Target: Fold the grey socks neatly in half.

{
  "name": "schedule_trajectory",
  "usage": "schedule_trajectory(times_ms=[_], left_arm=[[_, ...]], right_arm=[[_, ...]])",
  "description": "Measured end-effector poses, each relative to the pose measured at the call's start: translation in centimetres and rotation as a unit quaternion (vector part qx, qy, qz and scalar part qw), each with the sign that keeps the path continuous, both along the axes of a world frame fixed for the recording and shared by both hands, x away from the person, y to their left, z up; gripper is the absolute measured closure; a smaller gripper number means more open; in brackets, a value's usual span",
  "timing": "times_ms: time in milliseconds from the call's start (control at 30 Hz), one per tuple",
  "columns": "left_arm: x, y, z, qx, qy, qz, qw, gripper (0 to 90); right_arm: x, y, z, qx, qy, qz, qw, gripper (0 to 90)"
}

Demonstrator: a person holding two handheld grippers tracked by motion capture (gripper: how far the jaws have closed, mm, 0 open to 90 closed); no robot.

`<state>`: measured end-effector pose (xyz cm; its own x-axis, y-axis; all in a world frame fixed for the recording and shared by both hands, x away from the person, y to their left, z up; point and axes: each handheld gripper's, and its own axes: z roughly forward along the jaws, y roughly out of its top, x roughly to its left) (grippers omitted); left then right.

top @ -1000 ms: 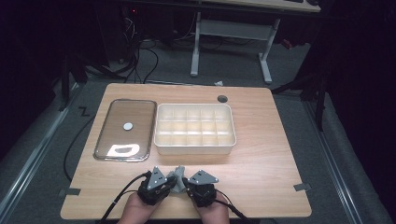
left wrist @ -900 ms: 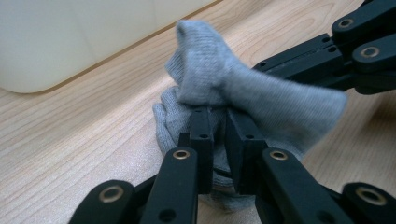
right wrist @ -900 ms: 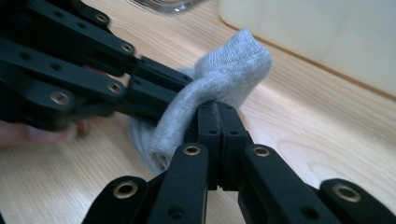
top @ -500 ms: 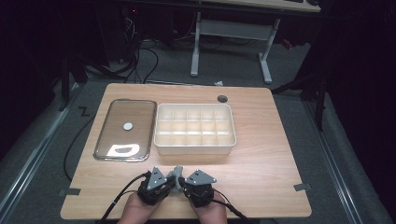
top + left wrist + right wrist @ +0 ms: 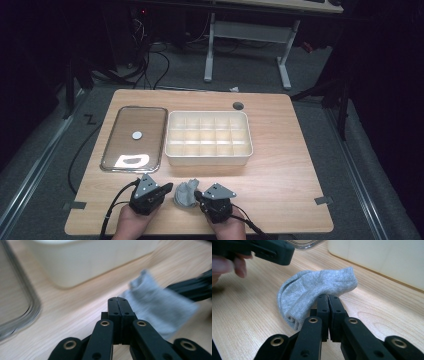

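Right tongs (image 5: 328, 298): jaws pressed together, pinching an edge of the grey sock (image 5: 312, 290); the sock bunches up above and to the left of the tips. In the high view the sock (image 5: 186, 193) lies on the worktop (image 5: 280, 170) at lower centre of the frame, between both tongs.

Left tongs (image 5: 117, 300): jaws have just been closing and now stand shut with nothing between them; the sock (image 5: 160, 307) lies just beside them, to the right in the left gripper view, blurred.

Beyond, at mid-frame in the high view, a white compartment box (image 5: 208, 159). Left of it, a clear lid (image 5: 134, 138), flat.
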<state>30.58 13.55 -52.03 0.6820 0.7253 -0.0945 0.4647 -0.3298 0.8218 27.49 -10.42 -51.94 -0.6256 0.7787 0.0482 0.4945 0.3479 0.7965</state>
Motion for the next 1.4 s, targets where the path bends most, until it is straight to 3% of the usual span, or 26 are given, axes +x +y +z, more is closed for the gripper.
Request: schedule_trajectory(times_ms=[133, 233, 733, 1033, 1400], left_arm=[[0.0, -0.8, -0.7, 0.029, 0.021, -0.011, 0.9993, 89.9], [-0.3, -1.5, -0.9, 0.041, 0.022, -0.025, 0.9986, 89.9], [-1.0, -3.0, -1.0, 0.038, 0.014, -0.042, 0.9983, 89.1], [-1.2, -5.7, -0.8, 0.034, 0.005, -0.062, 0.9975, 89.9], [-1.6, -5.9, -0.8, 0.034, 0.007, -0.079, 0.9962, 89.9]], right_arm=[[-0.1, -0.1, 0.1, 0.002, -0.002, 0.001, 1.0000, 89.3], [-0.2, -0.1, 0.3, 0.005, -0.002, 0.002, 1.0000, 89.3], [-0.3, 0.3, 0.6, 0.007, -0.007, 0.009, 0.9999, 89.0], [0.3, 0.0, 0.8, 0.000, -0.012, 0.002, 0.9999, 89.0], [0.2, -0.2, 0.5, -0.008, -0.008, 0.002, 0.9999, 89.0]])
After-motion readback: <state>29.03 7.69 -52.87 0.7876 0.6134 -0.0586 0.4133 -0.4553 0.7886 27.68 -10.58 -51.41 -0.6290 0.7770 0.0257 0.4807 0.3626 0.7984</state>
